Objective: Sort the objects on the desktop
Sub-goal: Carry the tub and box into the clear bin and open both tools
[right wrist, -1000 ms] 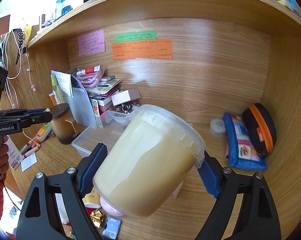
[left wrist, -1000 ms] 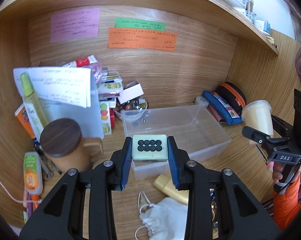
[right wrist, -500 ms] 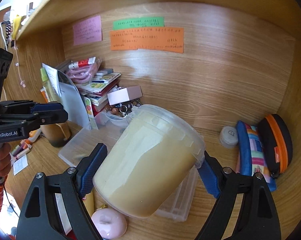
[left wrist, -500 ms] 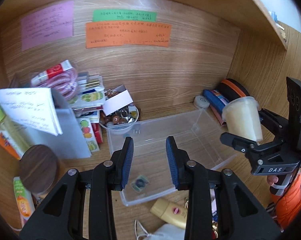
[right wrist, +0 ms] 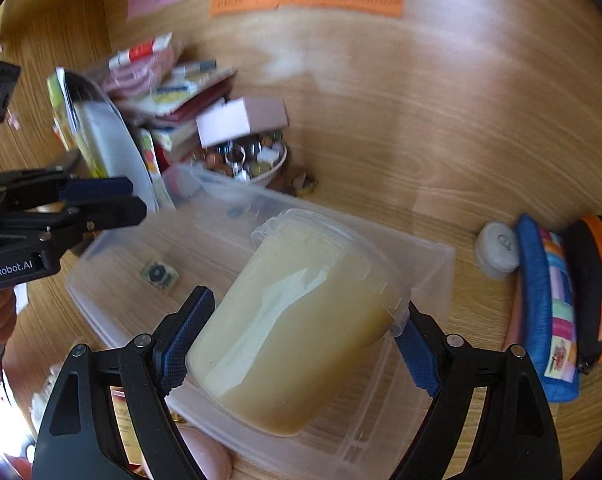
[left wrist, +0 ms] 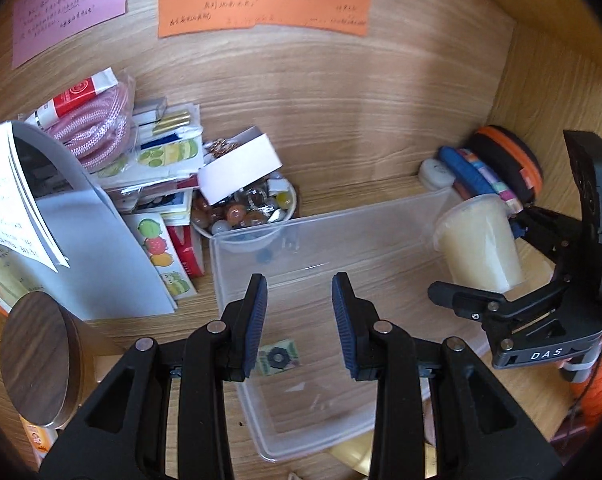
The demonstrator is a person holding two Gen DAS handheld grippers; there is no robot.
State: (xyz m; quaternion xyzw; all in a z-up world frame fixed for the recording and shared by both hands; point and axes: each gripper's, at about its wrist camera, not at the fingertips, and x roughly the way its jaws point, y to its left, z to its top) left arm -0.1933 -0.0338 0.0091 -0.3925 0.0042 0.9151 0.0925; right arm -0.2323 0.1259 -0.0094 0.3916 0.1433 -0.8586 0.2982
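Nearest the right wrist camera, the right gripper (right wrist: 297, 344) was clamped on a lidded translucent tub (right wrist: 297, 320) of pale yellow contents, its blue pads pressing opposite sides of the wall, the tub tilted with its lid pointing away. It hung above the clear plastic bin (left wrist: 381, 216), over the bin's right end. The tub looked fairly heavy if full; its smooth, tapered wall seemed likely to slide in the pads, and thin plastic may flex, so a hold across the upper body just under the lid rim appeared safest.

The left gripper (left wrist: 299, 320) hovered over the bin's near left part, its jaws apart with nothing between them. On the bin floor below lay a small pale-green tile with black rings (left wrist: 277, 356), flat and light, near the bin's near-left corner.

Beyond the bin's far-left corner sat a bowl of beads (left wrist: 245, 212) and a stack of booklets (left wrist: 161, 156). By the far-right corner, against the desk's back edge, stood a blue pouch (right wrist: 549, 304) and a black-and-orange case (right wrist: 593, 280).
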